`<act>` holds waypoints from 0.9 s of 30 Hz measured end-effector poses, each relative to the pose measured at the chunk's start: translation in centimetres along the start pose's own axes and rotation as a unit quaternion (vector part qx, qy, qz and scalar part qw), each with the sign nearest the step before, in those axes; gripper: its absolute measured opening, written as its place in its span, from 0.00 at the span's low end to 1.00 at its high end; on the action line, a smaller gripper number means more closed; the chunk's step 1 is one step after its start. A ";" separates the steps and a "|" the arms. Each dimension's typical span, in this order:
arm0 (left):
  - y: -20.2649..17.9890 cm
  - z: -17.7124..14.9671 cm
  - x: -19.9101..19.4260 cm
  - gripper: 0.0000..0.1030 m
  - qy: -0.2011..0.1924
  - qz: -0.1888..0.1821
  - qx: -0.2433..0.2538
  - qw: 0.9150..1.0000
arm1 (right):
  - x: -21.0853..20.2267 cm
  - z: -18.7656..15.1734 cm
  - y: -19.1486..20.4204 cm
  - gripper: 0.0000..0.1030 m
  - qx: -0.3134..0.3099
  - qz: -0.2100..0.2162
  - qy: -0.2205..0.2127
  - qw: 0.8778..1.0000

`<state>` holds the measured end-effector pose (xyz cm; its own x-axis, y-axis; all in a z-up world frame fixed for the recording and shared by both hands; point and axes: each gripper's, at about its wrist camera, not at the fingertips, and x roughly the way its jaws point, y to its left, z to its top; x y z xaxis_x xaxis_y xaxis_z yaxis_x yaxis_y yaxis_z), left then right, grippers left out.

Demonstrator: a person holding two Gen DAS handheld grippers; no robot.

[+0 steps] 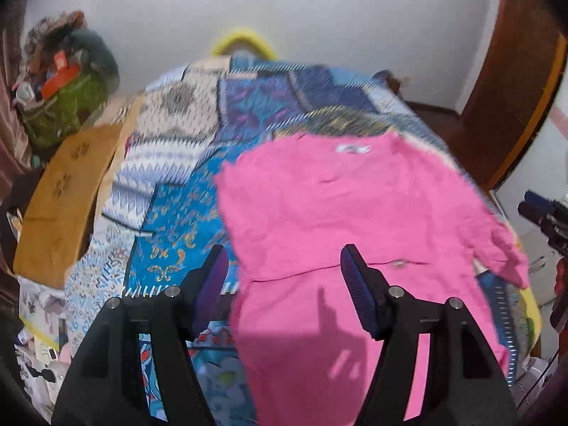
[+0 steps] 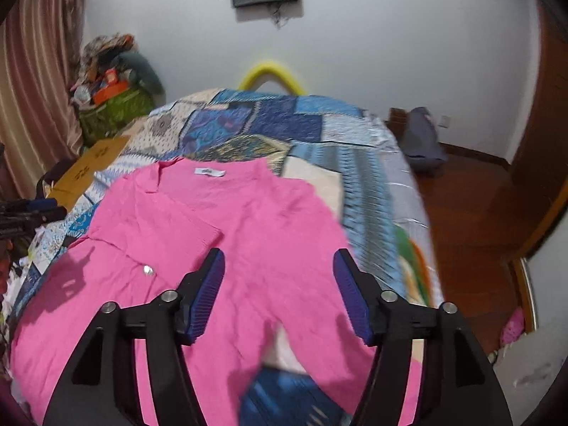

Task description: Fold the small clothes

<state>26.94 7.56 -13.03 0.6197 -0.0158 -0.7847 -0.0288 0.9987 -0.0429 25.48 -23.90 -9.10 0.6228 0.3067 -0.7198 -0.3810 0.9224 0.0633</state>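
Note:
A small pink shirt (image 1: pixel 337 220) with a white neck label lies spread on a patchwork bedspread (image 1: pixel 184 191). It also shows in the right wrist view (image 2: pixel 220 234), with a button near its left side. My left gripper (image 1: pixel 284 259) is open and empty above the shirt's left edge. My right gripper (image 2: pixel 280 262) is open and empty above the shirt's right half. The right gripper's tips (image 1: pixel 539 209) show at the right edge of the left wrist view.
The bedspread (image 2: pixel 319 135) covers a bed. A brown cardboard piece (image 1: pixel 60 198) lies at its left edge. A green bag of clutter (image 2: pixel 113 106) stands by the curtain. A yellow arc (image 2: pixel 273 74) rises behind the bed. A wooden floor (image 2: pixel 472 213) lies to the right.

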 end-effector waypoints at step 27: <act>-6.9 -3.8 2.5 0.63 0.044 -0.018 0.024 0.999 | 1.5 -13.6 -15.2 0.28 0.222 -0.032 0.076 0.972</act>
<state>25.74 0.48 -17.06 0.5474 -0.0549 -0.8350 0.0315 0.9985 -0.0450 22.91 -40.71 -20.56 0.5147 0.2390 -0.8234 0.0077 0.9590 0.2832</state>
